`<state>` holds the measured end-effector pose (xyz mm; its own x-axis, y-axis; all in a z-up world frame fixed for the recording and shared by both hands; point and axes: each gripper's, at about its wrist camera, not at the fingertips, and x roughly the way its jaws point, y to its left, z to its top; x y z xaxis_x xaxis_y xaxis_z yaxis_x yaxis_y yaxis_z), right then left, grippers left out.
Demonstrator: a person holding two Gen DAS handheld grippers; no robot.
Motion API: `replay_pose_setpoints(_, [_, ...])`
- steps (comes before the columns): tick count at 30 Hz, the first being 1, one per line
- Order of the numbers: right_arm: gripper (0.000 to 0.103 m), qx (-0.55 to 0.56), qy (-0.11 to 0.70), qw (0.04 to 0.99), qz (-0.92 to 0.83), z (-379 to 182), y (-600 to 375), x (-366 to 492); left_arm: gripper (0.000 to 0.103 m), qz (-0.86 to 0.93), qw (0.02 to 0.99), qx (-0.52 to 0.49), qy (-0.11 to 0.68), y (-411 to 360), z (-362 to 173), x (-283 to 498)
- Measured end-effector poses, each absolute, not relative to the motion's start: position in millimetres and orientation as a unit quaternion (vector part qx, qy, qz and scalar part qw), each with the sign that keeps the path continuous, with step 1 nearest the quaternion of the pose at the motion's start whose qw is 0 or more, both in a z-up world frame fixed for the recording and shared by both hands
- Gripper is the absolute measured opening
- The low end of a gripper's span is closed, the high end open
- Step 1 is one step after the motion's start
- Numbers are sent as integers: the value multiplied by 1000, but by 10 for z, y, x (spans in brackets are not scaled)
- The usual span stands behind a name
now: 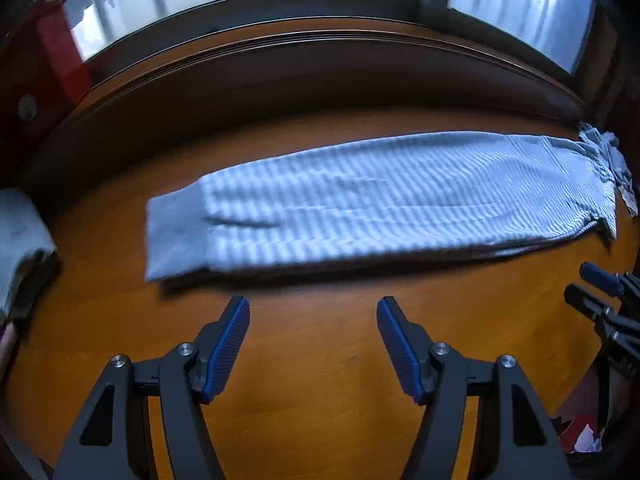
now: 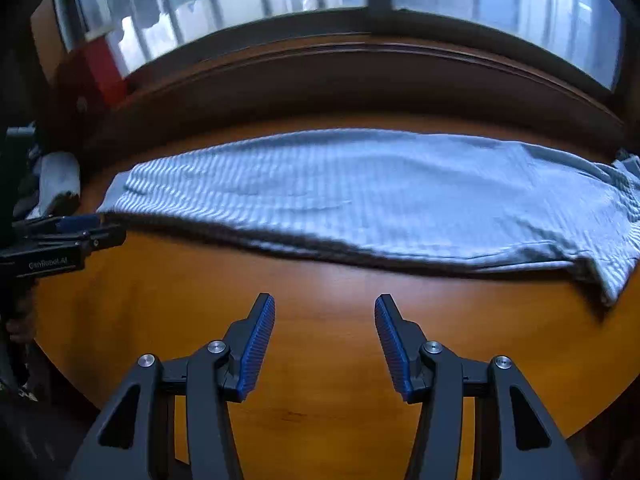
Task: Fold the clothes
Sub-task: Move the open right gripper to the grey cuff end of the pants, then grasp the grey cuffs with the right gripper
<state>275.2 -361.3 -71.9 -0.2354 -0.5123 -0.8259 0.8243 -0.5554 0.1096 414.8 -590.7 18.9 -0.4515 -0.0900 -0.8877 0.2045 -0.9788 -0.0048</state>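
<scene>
I've got both grippers, left gripper (image 1: pixel 313 308) and right gripper (image 2: pixel 325 306), spread and empty over the wooden table (image 1: pixel 320 360); the striped garment (image 1: pixel 360 204) lies flat just beyond them.

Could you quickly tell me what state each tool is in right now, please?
Left tool: open, holding nothing, over the table near the striped garment.
Right tool: open, holding nothing.
</scene>
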Motion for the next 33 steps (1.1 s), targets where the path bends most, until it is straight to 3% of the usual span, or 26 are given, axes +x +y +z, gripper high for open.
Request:
replay_pose_setpoints(17, [52,411,193,460,-763,-718,-5127,3996,64,-861,43,507,18,-7347,28,4205])
replay_pose_setpoints(20, [58,390,201,471,-765,-728,-5454,4182,64,-862,46,504,22,-7536,-19,4256])
replay_pose_setpoints(27, [59,390,234,474,-754,-976,-5997,4253,64,-858,57,506,63,-7901,-181,4384])
replay_pose_setpoints(31, [73,378,245,475,-756,-1063,-6060,4300,64,-855,58,509,79,-7950,-244,4415])
replay_pose_setpoints(33, [73,366,256,474,-759,-1080,-6076,4335,64,-855,59,510,80,-7951,-267,4435])
